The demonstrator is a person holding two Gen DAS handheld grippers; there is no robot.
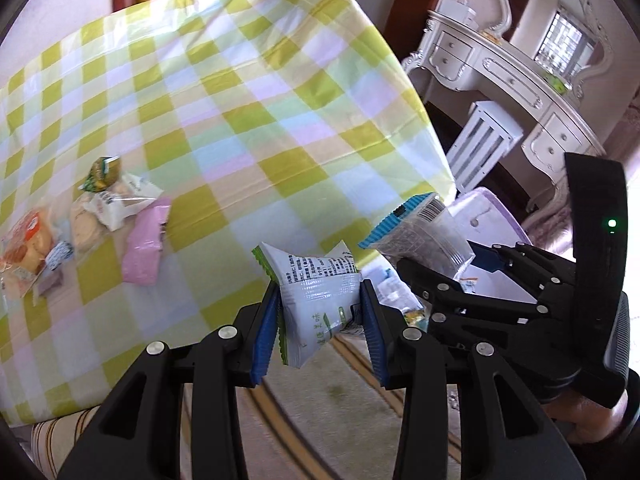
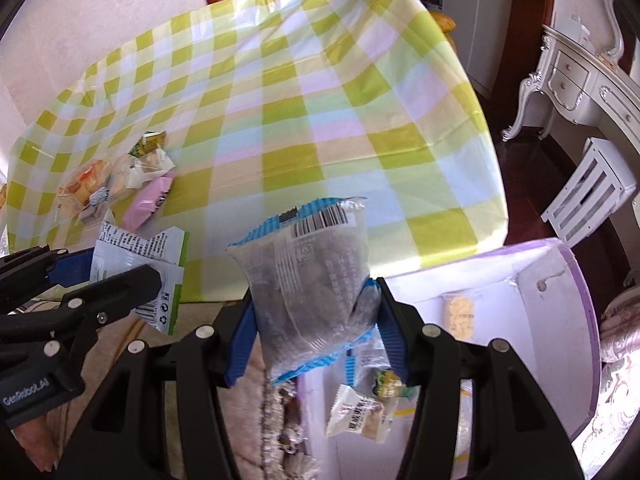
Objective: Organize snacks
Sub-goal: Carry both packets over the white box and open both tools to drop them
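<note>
Ahead of both my tongs the yellow-green checked tablecloth (image 2: 320,120) lies bare across its middle and right, so I can pass there freely. Far left of them a heap of wrapped snack packets (image 1: 100,216) blocks the cloth. Below my right tongs, the open white lavender-rimmed box (image 2: 552,280) already holds packets.

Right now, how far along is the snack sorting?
Done: a few packets already lie in the box. In hand: the left tool grips a green-edged packet, the right tool a blue-edged packet, both near the box. Left: a pile of packets, pink one included, on the table.
</note>
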